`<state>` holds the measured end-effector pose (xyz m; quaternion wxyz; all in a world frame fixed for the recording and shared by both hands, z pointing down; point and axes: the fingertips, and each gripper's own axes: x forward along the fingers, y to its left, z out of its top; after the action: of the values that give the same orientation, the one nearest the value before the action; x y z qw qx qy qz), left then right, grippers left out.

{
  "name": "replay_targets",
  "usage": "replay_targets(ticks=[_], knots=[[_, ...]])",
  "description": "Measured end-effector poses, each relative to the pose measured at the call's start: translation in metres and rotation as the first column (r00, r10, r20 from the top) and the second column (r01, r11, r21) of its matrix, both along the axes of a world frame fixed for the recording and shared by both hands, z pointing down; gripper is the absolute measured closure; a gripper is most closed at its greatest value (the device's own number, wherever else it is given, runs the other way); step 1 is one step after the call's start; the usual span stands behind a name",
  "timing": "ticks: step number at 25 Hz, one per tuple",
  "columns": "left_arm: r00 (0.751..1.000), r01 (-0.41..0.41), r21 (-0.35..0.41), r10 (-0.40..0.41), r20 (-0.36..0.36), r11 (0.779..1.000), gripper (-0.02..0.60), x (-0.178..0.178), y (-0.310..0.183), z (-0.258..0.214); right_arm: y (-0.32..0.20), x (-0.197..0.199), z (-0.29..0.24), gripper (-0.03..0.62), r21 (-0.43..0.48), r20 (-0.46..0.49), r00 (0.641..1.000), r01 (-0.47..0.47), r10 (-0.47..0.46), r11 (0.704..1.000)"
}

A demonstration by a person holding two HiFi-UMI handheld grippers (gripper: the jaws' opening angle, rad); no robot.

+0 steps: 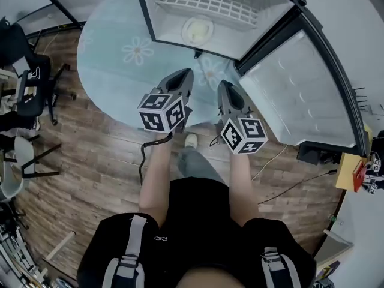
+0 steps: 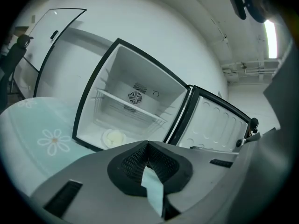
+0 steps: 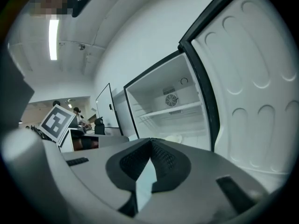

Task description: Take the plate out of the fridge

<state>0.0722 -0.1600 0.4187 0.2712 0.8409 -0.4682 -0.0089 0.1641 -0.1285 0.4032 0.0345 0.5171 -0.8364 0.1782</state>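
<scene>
A small white fridge (image 1: 216, 14) stands open on the floor ahead of me. A pale round plate (image 1: 197, 30) lies on its bottom, under the wire shelf (image 1: 210, 2). In the left gripper view the plate (image 2: 114, 137) shows just above my jaws. In the right gripper view only its edge (image 3: 175, 137) peeks over them. My left gripper (image 1: 185, 77) and right gripper (image 1: 223, 89) hover side by side in front of the opening, well short of the plate. Both are shut with nothing held, jaws tip to tip in the left gripper (image 2: 147, 146) and the right gripper (image 3: 151, 143).
The fridge door (image 1: 300, 95) is swung wide open to the right. A light blue round rug with flowers (image 1: 120, 59) lies under the fridge on the wooden floor. Office chairs (image 1: 30, 83) stand at the left, and cables (image 1: 288, 188) trail at the right.
</scene>
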Motion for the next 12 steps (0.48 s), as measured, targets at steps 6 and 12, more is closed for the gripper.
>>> replay_targets(ticks=[6,12], knots=[[0.998,0.008,0.018,-0.009,0.058,1.0,0.58,0.002,-0.018,-0.024,-0.033,0.023,-0.008,0.591,-0.03,0.094,0.996,-0.004,0.007,1.0],[0.995,0.044,-0.021,-0.041,0.095,0.999,0.58,-0.007,-0.036,-0.023,-0.047,0.009,-0.009,0.591,-0.042,0.111,0.993,0.056,-0.051,0.998]])
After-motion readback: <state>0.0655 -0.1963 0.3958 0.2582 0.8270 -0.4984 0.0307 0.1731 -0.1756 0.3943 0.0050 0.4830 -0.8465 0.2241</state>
